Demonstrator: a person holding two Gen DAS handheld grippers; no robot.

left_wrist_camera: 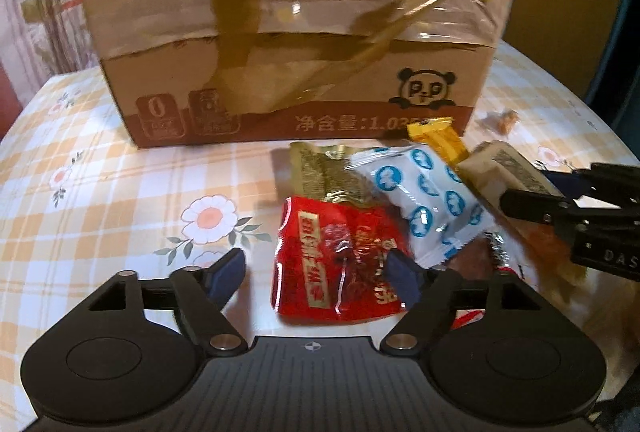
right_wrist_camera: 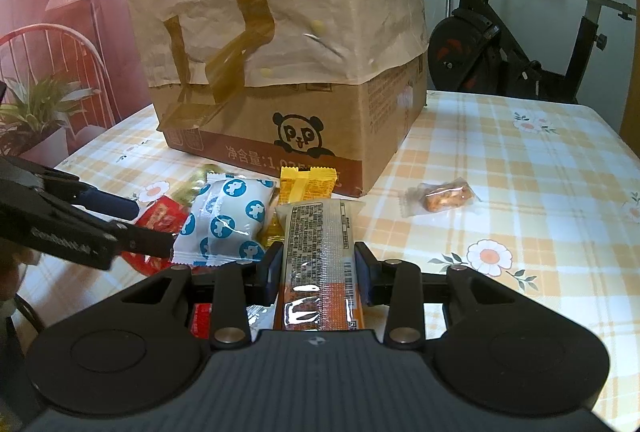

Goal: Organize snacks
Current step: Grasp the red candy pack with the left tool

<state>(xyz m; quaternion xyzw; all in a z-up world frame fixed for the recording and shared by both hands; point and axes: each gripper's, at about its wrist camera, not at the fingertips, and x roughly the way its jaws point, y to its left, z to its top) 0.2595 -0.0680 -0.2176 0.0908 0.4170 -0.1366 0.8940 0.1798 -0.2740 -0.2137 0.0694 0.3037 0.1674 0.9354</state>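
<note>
A pile of snack packets lies on the table in front of a cardboard box (left_wrist_camera: 280,80) with a panda logo. My right gripper (right_wrist_camera: 318,266) is shut on a long beige and orange snack bar (right_wrist_camera: 320,256), held lengthwise between the fingers; it also shows in the left wrist view (left_wrist_camera: 508,176). My left gripper (left_wrist_camera: 316,268) is open, low over a red packet (left_wrist_camera: 340,268), with one fingertip over it. A white packet with blue bears (left_wrist_camera: 424,196), a gold packet (left_wrist_camera: 324,172) and a yellow packet (left_wrist_camera: 438,138) lie beside it. The box (right_wrist_camera: 288,72) is covered with a taped paper bag.
A small clear-wrapped brown snack (right_wrist_camera: 442,196) lies alone to the right of the box on the checked floral tablecloth (right_wrist_camera: 520,192). An exercise bike (right_wrist_camera: 520,32) stands behind the table on the right. A red chair (right_wrist_camera: 52,72) and potted plants stand at the left.
</note>
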